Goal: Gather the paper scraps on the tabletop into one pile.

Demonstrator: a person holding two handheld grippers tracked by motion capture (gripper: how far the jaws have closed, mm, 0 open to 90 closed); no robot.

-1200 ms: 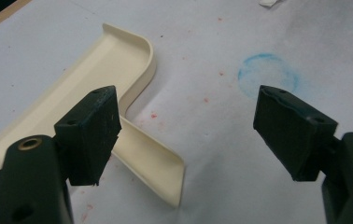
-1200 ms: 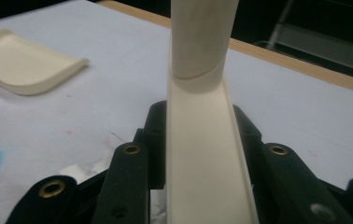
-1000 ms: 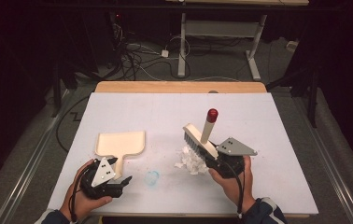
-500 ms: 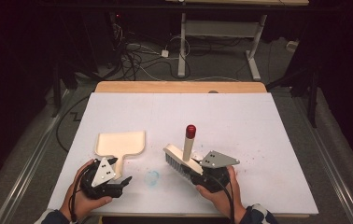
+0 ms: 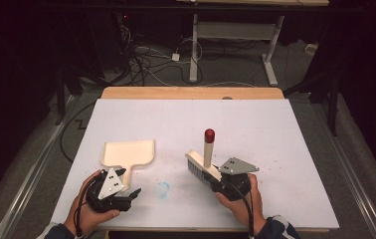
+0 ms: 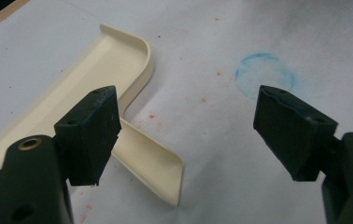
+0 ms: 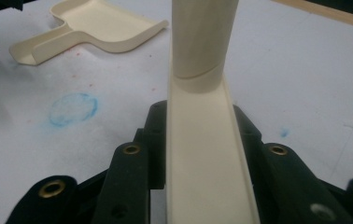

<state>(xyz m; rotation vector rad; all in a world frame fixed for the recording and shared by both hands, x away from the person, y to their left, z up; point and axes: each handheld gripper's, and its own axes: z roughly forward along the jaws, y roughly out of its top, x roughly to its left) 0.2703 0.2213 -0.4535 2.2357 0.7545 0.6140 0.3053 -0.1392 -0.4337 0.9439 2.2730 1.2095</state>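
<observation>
Near the table's (image 5: 126, 114) front edge, the right gripper (image 5: 221, 180) clamps the brush (image 5: 202, 167), while the left gripper (image 5: 126, 191) gapes empty beside the dustpan (image 5: 128, 153).

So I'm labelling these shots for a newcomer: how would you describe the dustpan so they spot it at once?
Start at the white table and look to its near left part. The dustpan lies flat there, just ahead of the open left hand-held gripper, its short handle pointing toward that gripper. It is a shallow cream tray with a raised rim, unlike the red-tipped brush to its right.
</observation>
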